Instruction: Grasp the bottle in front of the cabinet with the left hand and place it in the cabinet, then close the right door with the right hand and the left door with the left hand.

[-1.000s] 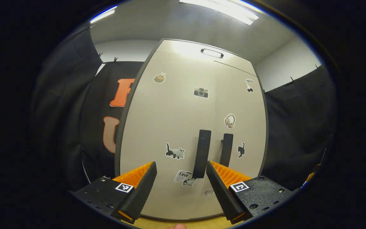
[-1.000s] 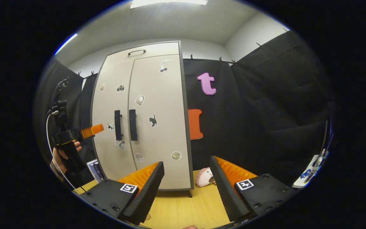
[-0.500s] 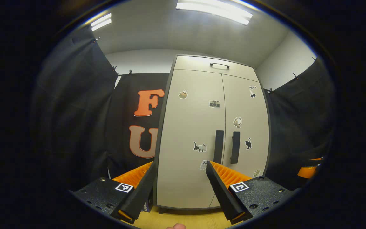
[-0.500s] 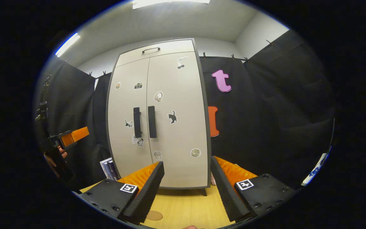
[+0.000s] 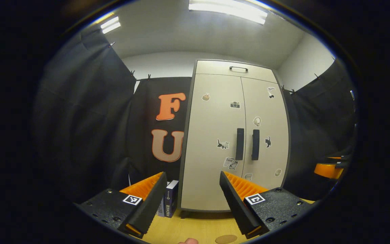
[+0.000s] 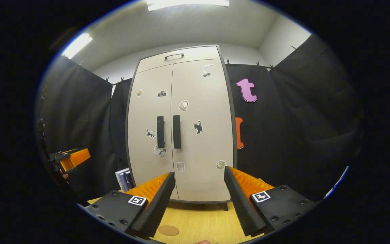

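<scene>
The pale cabinet [image 5: 215, 135] stands on the wooden table with both doors shut and its two dark handles [image 5: 240, 144] side by side. My left gripper [image 5: 192, 174] is open and empty, held back from the cabinet's left door. In the right gripper view the cabinet [image 6: 195, 101] is straight ahead, doors shut, handles [image 6: 176, 131] at mid height. My right gripper [image 6: 199, 171] is open with nothing between its fingers, well back from the doors. The left gripper [image 6: 73, 158] hangs at the far left edge, and the right gripper [image 5: 328, 169] sits at the far right edge of the left gripper view.
A few books [image 5: 169, 202] stand upright beside the cabinet's left side, also books [image 6: 124, 179] in the right gripper view. A round brown mark [image 6: 168, 230] lies on the wooden table [image 6: 201, 223] in front of the cabinet. Black cloth walls close in on both sides.
Both grippers have drawn back from the cabinet, which now looks smaller. The left gripper has left the door handle area and shifted left. Doors stay shut.
</scene>
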`<state>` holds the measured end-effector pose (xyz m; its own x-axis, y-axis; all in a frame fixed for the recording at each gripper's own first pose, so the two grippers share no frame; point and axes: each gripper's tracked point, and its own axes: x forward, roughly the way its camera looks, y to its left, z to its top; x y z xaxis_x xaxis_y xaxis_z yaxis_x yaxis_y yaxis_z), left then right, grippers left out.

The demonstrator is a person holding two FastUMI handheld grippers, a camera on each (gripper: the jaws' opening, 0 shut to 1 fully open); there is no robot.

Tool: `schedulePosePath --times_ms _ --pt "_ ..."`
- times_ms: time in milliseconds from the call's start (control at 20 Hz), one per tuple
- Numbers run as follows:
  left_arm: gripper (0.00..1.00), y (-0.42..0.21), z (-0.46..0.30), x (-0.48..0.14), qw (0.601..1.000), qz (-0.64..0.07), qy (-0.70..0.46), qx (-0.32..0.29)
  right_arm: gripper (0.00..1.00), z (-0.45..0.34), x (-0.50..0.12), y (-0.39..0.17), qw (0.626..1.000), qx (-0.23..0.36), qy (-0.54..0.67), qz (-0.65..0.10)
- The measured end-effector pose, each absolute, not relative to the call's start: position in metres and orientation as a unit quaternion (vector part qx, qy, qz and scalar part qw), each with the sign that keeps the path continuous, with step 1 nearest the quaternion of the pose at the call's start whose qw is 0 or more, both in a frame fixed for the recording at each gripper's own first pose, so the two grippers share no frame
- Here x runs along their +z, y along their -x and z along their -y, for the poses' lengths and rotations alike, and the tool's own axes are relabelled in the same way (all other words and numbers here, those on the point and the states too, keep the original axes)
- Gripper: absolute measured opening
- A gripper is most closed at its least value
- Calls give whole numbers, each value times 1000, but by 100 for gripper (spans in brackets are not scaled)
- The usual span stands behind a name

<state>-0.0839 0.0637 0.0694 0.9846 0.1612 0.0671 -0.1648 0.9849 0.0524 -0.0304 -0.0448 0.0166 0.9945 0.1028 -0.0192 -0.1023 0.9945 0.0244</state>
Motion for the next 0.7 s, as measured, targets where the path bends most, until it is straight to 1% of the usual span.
schedulePosePath --times_ms 200,350,500,700 --pt "95 97 -65 64 996 29 -24 86 96 49 15 32 999 40 -8 -7" --pt "95 95 -68 64 996 31 -22 84 97 43 12 34 999 46 -10 -10" --pt "96 96 -70 64 995 32 -27 87 97 44 11 35 999 39 -5 -10" --pt "95 93 -63 58 997 27 -16 76 97 44 11 36 999 36 -5 -5"
